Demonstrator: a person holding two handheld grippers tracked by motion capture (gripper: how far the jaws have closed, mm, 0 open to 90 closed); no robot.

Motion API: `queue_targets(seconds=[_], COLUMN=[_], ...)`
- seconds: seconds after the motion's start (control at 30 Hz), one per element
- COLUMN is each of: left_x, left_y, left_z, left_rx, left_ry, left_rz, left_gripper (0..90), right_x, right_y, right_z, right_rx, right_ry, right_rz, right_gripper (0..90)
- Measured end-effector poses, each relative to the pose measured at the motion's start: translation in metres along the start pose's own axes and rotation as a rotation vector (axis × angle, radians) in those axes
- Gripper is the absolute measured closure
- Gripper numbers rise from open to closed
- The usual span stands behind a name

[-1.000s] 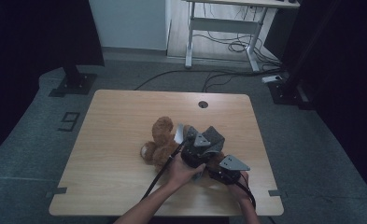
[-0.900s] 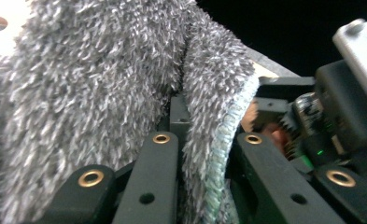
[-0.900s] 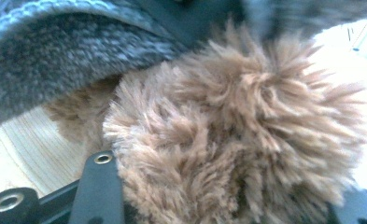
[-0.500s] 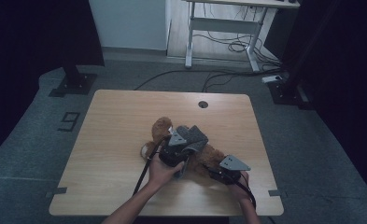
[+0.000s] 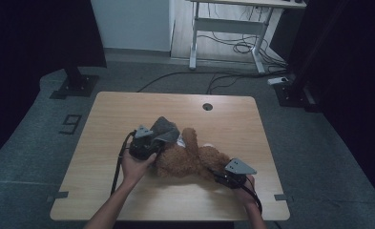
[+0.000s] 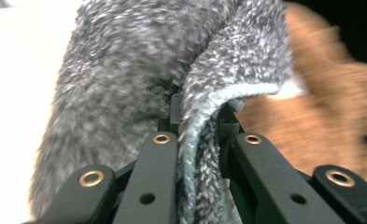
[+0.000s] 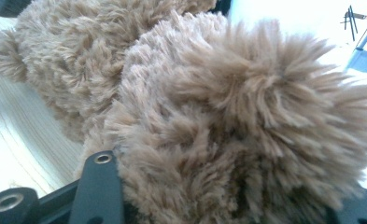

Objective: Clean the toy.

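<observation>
plush, light and floppy: our left tool point(image 5: 152, 138) pinches the grey cloth point(image 6: 139, 88), our right tool point(image 5: 222, 175) clamps the teddy bear point(image 5: 187, 160); grip limbs.

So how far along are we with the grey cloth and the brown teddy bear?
Done: the left tongs are shut on the fluffy grey cloth, lifted beside the plush brown teddy bear lying on the light wooden table. In hand: the right tongs clamp the bear's fur, steadying it. Left: whatever the cloth is meant for; it hangs bunched at the bear's left end, not spread on it.
</observation>
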State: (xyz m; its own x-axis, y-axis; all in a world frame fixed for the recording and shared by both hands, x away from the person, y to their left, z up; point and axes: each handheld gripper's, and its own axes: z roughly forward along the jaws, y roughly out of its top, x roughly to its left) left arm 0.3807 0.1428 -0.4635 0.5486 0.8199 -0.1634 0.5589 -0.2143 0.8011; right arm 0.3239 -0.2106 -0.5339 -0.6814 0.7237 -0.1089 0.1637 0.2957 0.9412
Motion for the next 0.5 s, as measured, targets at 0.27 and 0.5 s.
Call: queue_targets(seconds=[0.27,0.5], left_x=[0.004,-0.077], left_y=[0.004,0.042], left_z=[-0.013,-0.022], left_rx=[-0.039,-0.101], left_ry=[-0.069,-0.2], left_rz=[-0.034,0.137], left_gripper=[82.5,82.6], right_x=[-0.001,-0.001], right_y=[-0.001,-0.001], right_z=[0.0,0.0], right_rx=[-0.004,-0.001], right_ry=[0.001,0.001], right_rz=[0.009,0.012], right_gripper=[46.5,46.3])
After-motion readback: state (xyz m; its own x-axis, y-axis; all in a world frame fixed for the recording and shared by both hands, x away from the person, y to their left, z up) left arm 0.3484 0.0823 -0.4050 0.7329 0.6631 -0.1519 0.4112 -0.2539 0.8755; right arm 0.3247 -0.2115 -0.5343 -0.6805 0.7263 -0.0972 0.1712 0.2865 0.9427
